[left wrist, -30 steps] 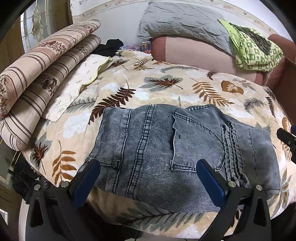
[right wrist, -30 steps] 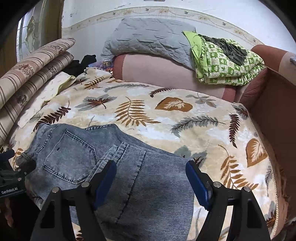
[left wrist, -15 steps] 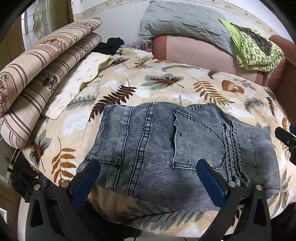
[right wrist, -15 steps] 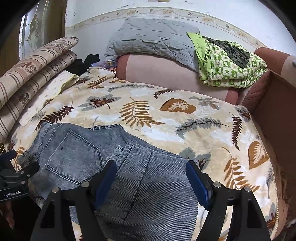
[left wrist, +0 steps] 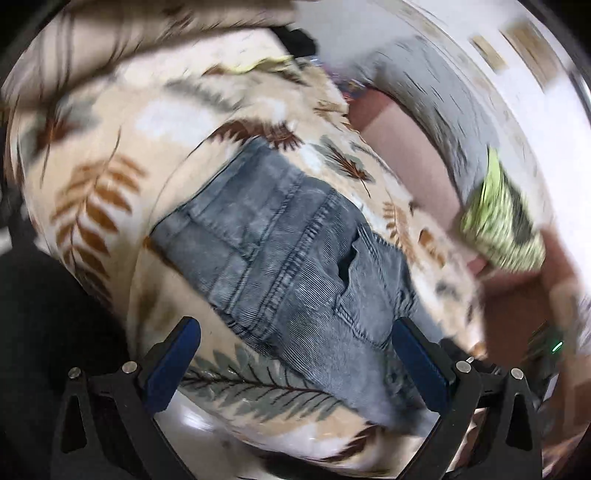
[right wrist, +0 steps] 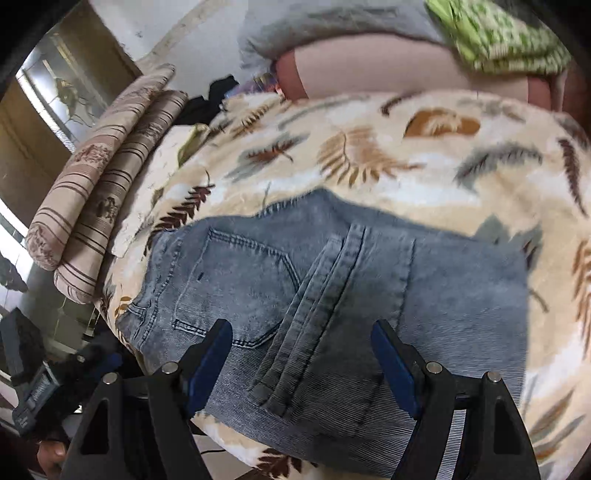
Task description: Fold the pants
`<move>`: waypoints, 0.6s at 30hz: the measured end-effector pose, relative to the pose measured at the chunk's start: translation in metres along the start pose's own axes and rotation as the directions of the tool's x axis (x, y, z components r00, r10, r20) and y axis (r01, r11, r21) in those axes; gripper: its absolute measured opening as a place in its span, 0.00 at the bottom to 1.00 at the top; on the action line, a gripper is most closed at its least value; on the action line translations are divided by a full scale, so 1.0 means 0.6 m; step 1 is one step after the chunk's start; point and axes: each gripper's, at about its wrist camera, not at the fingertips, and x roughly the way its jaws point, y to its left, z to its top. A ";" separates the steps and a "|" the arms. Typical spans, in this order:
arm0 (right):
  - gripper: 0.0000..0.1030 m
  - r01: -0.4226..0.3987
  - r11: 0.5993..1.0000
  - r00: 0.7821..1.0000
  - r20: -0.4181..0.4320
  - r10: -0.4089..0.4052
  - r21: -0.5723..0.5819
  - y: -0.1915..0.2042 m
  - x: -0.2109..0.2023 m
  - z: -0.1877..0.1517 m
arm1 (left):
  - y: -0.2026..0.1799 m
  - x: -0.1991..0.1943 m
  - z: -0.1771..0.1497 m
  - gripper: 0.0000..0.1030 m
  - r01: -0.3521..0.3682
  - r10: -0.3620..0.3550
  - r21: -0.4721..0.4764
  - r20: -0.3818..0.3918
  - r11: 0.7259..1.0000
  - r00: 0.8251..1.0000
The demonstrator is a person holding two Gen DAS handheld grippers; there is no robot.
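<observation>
The folded jeans (right wrist: 332, 295) are lying on the leaf-print blanket (right wrist: 424, 166), at its near edge. In the right wrist view, two rolled striped cushions (right wrist: 107, 192) are lying side by side to the left of the blanket. Behind the blanket a bolster (right wrist: 388, 70) is running across, with a quilted pillow (right wrist: 314, 26) sitting on top of it and a folded patterned cloth (right wrist: 498, 33) resting on it further right.
</observation>
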 end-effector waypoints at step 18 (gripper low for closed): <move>0.82 -0.276 0.932 0.931 -0.174 0.319 0.233 0.040 0.136 0.053 | 0.074 0.071 0.060 0.99 0.113 -0.117 -0.218 -0.009 0.969 0.993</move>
